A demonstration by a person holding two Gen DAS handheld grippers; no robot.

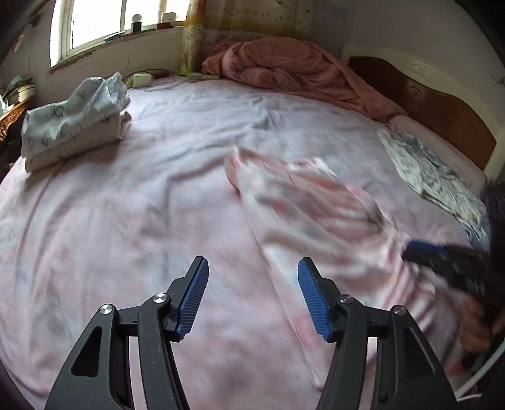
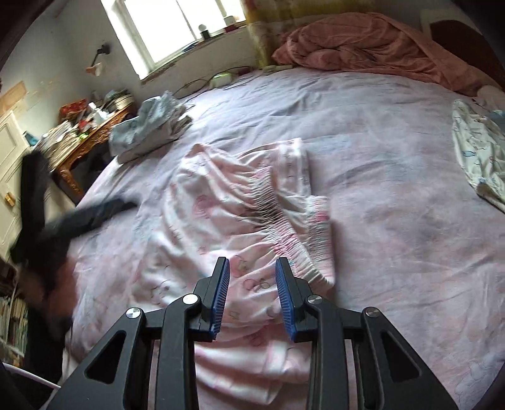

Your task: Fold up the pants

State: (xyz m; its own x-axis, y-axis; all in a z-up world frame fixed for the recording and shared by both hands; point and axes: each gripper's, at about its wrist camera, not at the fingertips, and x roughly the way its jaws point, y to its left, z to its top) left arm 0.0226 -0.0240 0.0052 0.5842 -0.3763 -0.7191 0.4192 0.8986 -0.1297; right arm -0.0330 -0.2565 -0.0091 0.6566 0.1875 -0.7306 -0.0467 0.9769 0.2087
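Lying rumpled near the middle of the bed sheet (image 2: 394, 132), the pink pants (image 2: 221, 214) run lengthwise from the right gripper (image 2: 252, 296) toward the window (image 2: 164, 28), elastic waistband on their right side. That gripper's jaws stand apart over the cloth, not pinching it. The left gripper (image 1: 252, 296), beside the pants, is spread and empty. A salmon quilt (image 2: 378, 47) lies heaped beyond the pants.
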